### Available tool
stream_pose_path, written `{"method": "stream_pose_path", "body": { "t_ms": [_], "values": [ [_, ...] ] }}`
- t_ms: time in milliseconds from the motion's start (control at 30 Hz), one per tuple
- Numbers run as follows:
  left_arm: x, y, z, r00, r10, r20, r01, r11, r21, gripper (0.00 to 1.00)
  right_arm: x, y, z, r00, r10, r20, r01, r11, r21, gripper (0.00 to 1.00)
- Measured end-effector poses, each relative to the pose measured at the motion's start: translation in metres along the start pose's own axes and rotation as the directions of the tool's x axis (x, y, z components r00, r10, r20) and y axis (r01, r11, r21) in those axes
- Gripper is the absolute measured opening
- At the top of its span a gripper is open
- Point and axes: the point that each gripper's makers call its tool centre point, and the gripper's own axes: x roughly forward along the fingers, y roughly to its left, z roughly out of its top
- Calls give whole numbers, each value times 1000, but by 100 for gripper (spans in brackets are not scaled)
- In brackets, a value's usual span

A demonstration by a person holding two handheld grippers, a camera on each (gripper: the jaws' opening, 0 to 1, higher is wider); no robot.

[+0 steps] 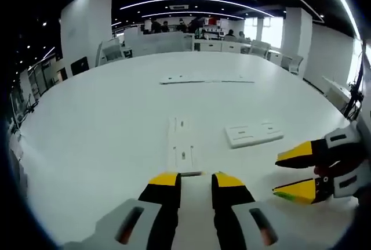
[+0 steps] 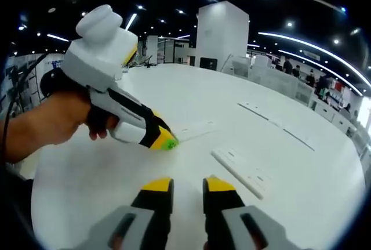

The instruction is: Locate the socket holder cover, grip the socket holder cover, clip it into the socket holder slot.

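In the left gripper view, the white table (image 1: 104, 128) spreads wide, and the left gripper (image 1: 196, 181) rises from the bottom with its yellow-tipped jaws parted by a narrow gap and nothing between them. Just ahead of those tips lies a flat white rectangular plate (image 1: 182, 142) with small slots, which looks like the socket holder cover, though its detail is too fine to be sure. Right of it, a little apart, sits a thicker white block with recesses, the socket holder (image 1: 254, 133), turned at a slant. Farther back a long thin white strip (image 1: 206, 80) lies across the table. At the right edge the right gripper (image 1: 293, 173) comes in, its jaws spread well apart and empty, hovering near the table beside the holder. In the right gripper view, a person's hand (image 2: 58, 119) at the left grasps the left gripper (image 2: 164, 141), whose tips point down at the table surface (image 2: 87, 186) close to a thin white piece (image 2: 194, 129); how far its jaws stand apart I cannot tell from this angle. The right gripper (image 2: 188, 187) rises at bottom centre, jaws slightly apart and holding nothing. To its right lies the slotted white socket holder (image 2: 242, 171), and beyond it long white strips (image 2: 278, 123) run along the table.
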Motion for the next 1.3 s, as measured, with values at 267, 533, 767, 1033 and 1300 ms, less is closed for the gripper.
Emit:
{"method": "stream_pose_path", "body": {
  "t_ms": [267,533,767,1033,1300],
  "values": [
    [-24,-12,2,995,-87,54,85,996,37,22,-1,0,0,1000,-12,-10,12,1000,-17,22],
    [-44,-23,6,973,-196,125,190,980,59,27,-2,5,8,997,-80,-4,80,997,-19,27],
    [-54,-30,6,953,-266,146,257,963,80,28,-17,10,9,994,-108,18,107,994,19,29],
    [-73,-42,6,928,-323,188,302,944,133,31,-42,13,3,979,-199,41,197,979,48,30],
    [-82,-35,-3,903,-360,233,340,933,121,30,-65,16,-7,961,-270,55,260,955,139,32]
  ]
}}
